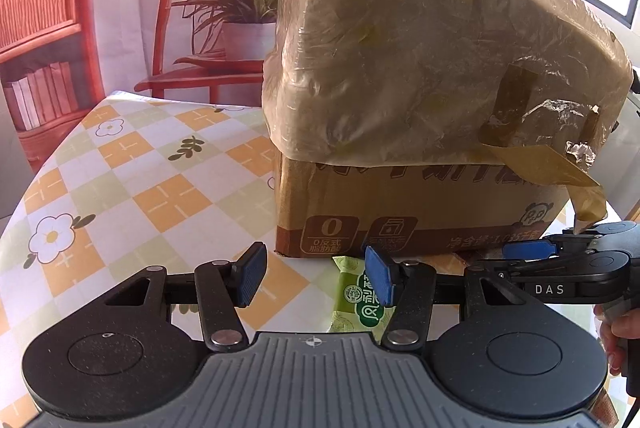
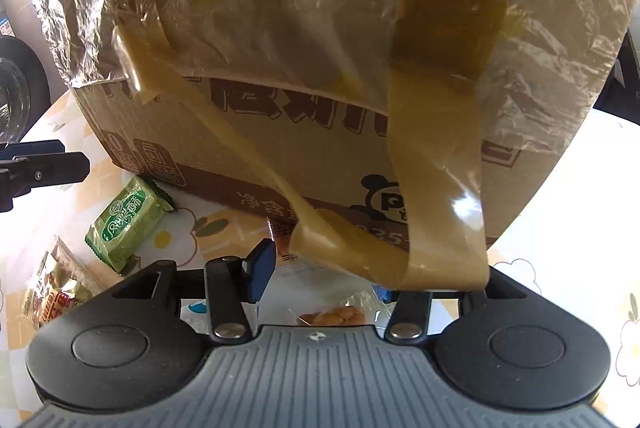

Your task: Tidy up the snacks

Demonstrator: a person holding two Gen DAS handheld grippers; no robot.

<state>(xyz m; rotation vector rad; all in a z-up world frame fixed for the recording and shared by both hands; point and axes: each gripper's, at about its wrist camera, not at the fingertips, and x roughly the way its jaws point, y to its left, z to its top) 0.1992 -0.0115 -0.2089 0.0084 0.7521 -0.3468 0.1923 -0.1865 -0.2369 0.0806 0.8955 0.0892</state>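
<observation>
Left wrist view: left tool (image 1: 318, 278) hangs low over the counter (image 1: 132, 164), pads apart with nothing pressed between them. A green snack packet (image 1: 358, 298) lies flat on the checked cloth just past the right-hand pad, close to the front bottom edge of the cardboard box (image 1: 404, 212). The box stands upright with its upper part wrapped in crinkled plastic film (image 1: 420, 40), and a loose strip of brown tape (image 1: 556, 172) hangs off its right corner. The right tool (image 1: 532, 250) shows edge-on at far right, near the box's lower corner, with a hand (image 1: 612, 332) on its grip. Judged from the aim, the left tool is lined up on the green packet, likely the next item to collect.

Right wrist view: right tool (image 2: 320, 276) is close against the box front. The tape strip (image 2: 436, 168) dangles across the lens and hides the right pad, so the gap is only partly seen; the visible left pad touches nothing. I read it as open and empty. Below it lies a clear wrapper holding an orange-brown pastry (image 2: 336, 312), apparently between the fingers. The green packet (image 2: 128, 220) lies to the left, and a red-and-gold packet (image 2: 56, 292) lies nearer the left edge. All snacks seen are on the cloth outside the box, so sorting looks barely begun.
</observation>
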